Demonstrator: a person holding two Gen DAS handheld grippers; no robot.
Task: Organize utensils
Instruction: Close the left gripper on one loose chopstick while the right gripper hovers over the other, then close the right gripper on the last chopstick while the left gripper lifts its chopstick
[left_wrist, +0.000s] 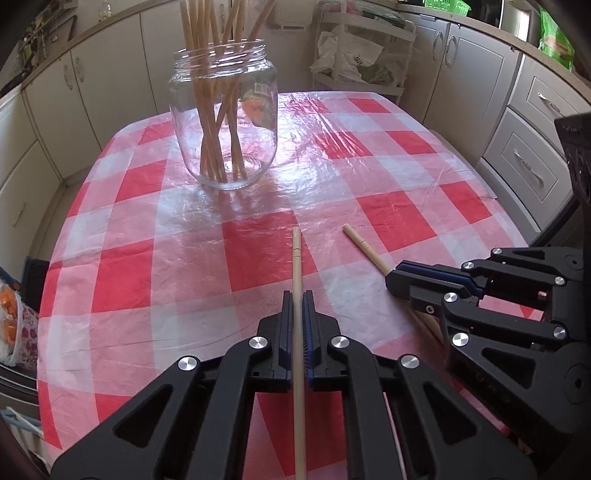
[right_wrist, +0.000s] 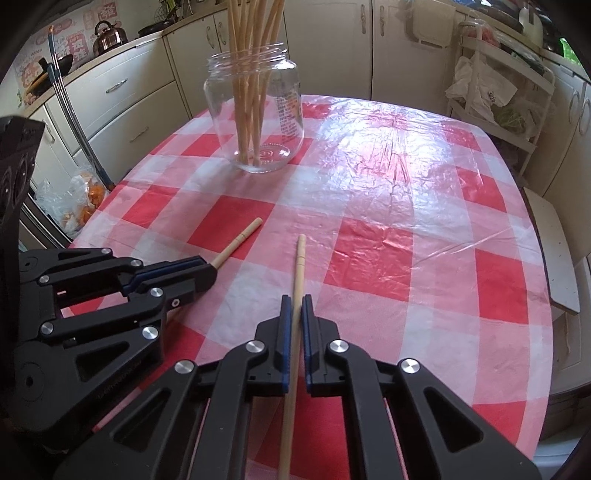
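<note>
A glass jar (left_wrist: 223, 122) stands on the desk (left_wrist: 388, 177), which is covered in a red-and-white checked plastic cloth, and already carries a bundle of chopsticks (left_wrist: 214, 110) standing on end and fanning out above its open mouth. Both grippers sit on the near side of the jar, well apart from it, and each has one more stick in hand.

The left gripper (left_wrist: 297, 295) is closed tight on a chopstick (left_wrist: 296, 254), the stick running straight along the line of the fingers so that its end points toward the jar. The right gripper (right_wrist: 294, 299) is likewise clamped on a second chopstick (right_wrist: 298, 266), which sits slightly aslant between the pads, its tip also aimed forward. Seen from the left camera, the right gripper lies to the right of the left one, its stick angled inward toward the jar.

Holding each stick lengthwise seems deliberate: the free end can be led over the jar's rim and tipped upright to drop in beside the others. Neither stick has reached the jar, so the insertion is not yet done. No other loose utensils show on the cloth
</note>
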